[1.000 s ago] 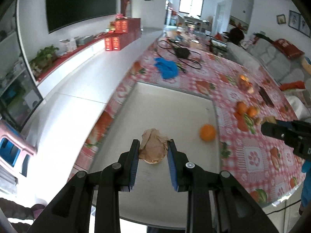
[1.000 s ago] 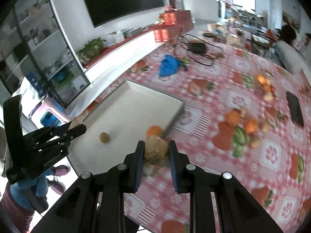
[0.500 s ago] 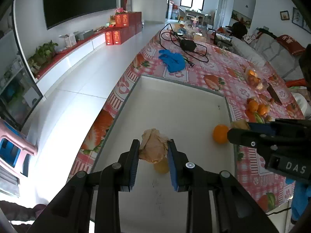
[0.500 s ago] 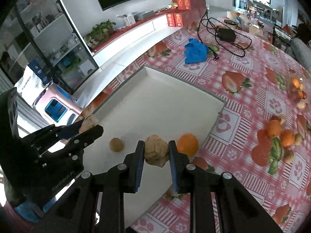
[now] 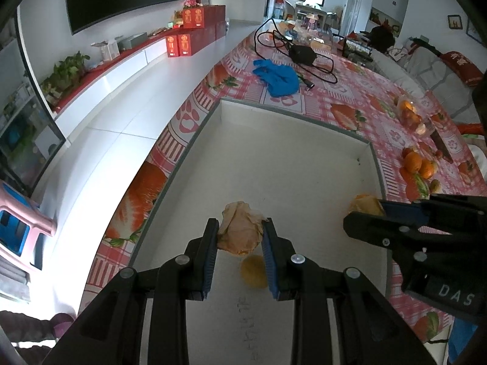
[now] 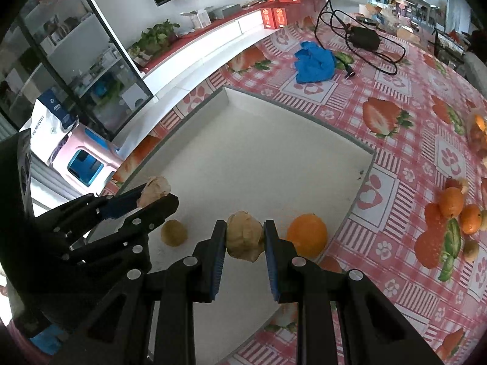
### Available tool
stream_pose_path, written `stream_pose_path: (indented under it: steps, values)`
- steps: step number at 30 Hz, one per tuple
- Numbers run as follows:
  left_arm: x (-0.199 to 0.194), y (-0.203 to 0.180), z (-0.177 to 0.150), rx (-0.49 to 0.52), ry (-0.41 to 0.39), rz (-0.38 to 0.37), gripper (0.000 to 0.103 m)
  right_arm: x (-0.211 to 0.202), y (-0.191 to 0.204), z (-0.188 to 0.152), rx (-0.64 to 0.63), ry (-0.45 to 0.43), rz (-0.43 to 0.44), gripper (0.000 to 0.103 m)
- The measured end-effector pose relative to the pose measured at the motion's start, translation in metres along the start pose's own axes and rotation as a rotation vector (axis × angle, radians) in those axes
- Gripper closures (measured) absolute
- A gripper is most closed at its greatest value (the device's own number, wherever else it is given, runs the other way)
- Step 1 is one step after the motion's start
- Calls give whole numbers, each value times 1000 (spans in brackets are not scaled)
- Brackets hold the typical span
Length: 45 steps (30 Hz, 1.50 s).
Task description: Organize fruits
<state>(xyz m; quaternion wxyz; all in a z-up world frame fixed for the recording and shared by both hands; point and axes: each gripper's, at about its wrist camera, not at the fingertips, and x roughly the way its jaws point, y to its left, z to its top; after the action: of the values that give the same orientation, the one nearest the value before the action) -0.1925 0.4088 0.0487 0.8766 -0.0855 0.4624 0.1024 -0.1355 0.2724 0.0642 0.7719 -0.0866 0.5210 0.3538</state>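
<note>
My left gripper [image 5: 240, 231] is shut on a tan paper-wrapped fruit [image 5: 240, 228] and holds it above the shallow white tray [image 5: 292, 115]. My right gripper [image 6: 245, 233] is shut on a second paper-wrapped fruit [image 6: 245, 235] over the tray's near edge [image 6: 363, 176]. A small brown kiwi [image 5: 254, 270] lies in the tray under the left gripper; it also shows in the right wrist view [image 6: 174, 232]. An orange [image 6: 307, 235] lies in the tray beside the right gripper. Each gripper shows in the other's view: the left [image 6: 152, 196], the right [image 5: 362, 213].
Loose oranges and small fruits [image 6: 456, 210] lie on the strawberry-print tablecloth right of the tray, also in the left wrist view [image 5: 418, 164]. A blue cloth [image 5: 278, 76] and a black cable with adapter [image 5: 301, 51] lie beyond the tray. The table edge drops to white floor on the left.
Both grippers have moved in over the tray, each still holding its wrapped fruit. The right gripper has come closer to the left one. The kiwi now shows beneath the left gripper.
</note>
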Motion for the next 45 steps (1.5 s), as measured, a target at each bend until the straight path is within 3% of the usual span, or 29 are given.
stream_pose_path:
  steps: [3,6,7,8,10,12,14,16,23,29,33,36,40,42,45]
  values:
    - [2,-1,0,2,-2,6,71,4,-1,1,3,7,0,78]
    - [2,-2,0,8,-5,11,61,6,-2,1,8,18,12,75]
    - [1,-2,0,8,-9,15,50,7,-3,1,8,19,11,70]
    - [0,-3,0,6,-19,28,49,7,-3,2,8,17,11,64]
    - [-4,-2,0,-1,-42,62,33,2,-6,1,9,1,-16,53]
    - [-8,1,1,-25,-55,68,24,-5,-10,0,17,-13,-18,44]
    - [-15,1,2,-44,-74,54,24,-14,-15,-2,26,-34,-20,10]
    - [-23,-3,4,-44,-91,47,24,-30,-20,-6,31,-81,-45,1]
    - [-68,-39,12,-29,-222,2,23,-90,-42,-42,11,-201,-105,1]
    - [-111,-77,22,-38,-339,-41,21,-147,-69,-120,28,-299,-149,1]
    - [-137,-114,32,-28,-429,-52,20,-163,-50,-173,-83,-331,-161,1]
    - [-155,-140,41,-45,-461,-91,20,-145,-24,-206,-160,-276,-150,1]
    - [-187,-165,42,-91,-505,-146,20,-111,-15,-225,-158,-221,-238,1]
    - [-207,-175,36,-96,-540,-173,20,-109,-20,-226,-131,-268,-279,1]
    - [-230,-179,27,-116,-576,-220,20,-121,-42,-221,-37,-362,-454,1]
